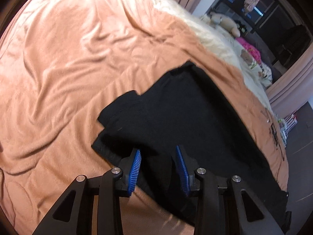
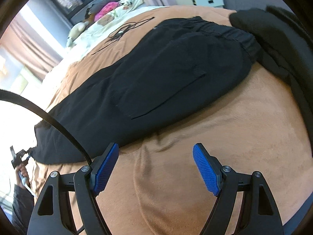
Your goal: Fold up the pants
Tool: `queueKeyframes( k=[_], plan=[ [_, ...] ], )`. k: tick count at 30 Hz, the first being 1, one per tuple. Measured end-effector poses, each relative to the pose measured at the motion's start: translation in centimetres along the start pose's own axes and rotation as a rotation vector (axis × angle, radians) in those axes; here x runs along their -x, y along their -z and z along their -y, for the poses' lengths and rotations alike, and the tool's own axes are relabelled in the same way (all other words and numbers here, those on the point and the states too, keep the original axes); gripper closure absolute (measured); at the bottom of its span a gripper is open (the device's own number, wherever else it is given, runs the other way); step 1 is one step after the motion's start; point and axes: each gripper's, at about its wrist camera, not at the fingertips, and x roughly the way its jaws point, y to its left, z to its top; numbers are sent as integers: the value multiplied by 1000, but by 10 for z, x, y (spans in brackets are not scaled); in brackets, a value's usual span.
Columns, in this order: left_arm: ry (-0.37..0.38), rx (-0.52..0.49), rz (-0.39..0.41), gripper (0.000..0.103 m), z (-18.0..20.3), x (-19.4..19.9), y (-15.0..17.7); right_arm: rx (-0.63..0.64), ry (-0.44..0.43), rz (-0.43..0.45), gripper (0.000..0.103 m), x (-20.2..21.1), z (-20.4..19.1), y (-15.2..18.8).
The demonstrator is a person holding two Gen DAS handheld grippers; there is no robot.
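The black pants (image 2: 156, 74) are laid lengthwise on the peach blanket (image 2: 225, 137) near its edge — cross-folds judged outstanding. The left gripper (image 1: 158, 152) is half-open astride the fabric, nothing pinched; the right gripper (image 2: 155, 152) is wide open, empty — beside the pants.

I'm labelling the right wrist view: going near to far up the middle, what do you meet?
right gripper → bare orange blanket → black pants → tangled black cord → cream bedding → pink item

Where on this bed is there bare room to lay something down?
Bare peach blanket stretches wide beside the black pants; another clear patch lies under the right gripper. The far end is crowded with a stuffed toy and pink cloth.
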Motion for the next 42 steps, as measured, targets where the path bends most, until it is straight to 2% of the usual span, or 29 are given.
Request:
queueKeyframes(
  k=[4, 6, 11, 13, 16, 21, 26, 33, 39, 42],
  plan=[
    [-33, 13, -60, 64, -7, -10, 9, -32, -17, -9, 25, -1, 8, 6],
    [-23, 42, -87, 64, -13, -11, 14, -43, -21, -15, 25, -4, 8, 8],
    [-20, 52, -112, 60, -19, -14, 18, -36, -26, -26, 25, -7, 8, 8],
    [-42, 60, -138, 60, -21, -16, 20, -42, -30, -28, 25, -8, 10, 7],
    [-50, 68, -145, 58, -23, -14, 21, -47, -31, -28, 25, -7, 12, 6],
    [-70, 146, -148, 58, -30, -16, 21, -43, -19, -33, 25, -10, 10, 6],
    [-77, 221, -124, 58, -32, -13, 21, -31, -11, -31, 25, -9, 5, 7],
    [38, 317, -23, 58, -63, -7, 23, -44, -18, -22, 25, -9, 9, 7],
    [102, 312, 81, 58, -70, 12, 23, -54, -32, -3, 25, -7, 8, 7],
    [100, 292, 77, 58, -69, 11, 25, -69, -77, 36, 25, 1, 12, 6]
  ],
)
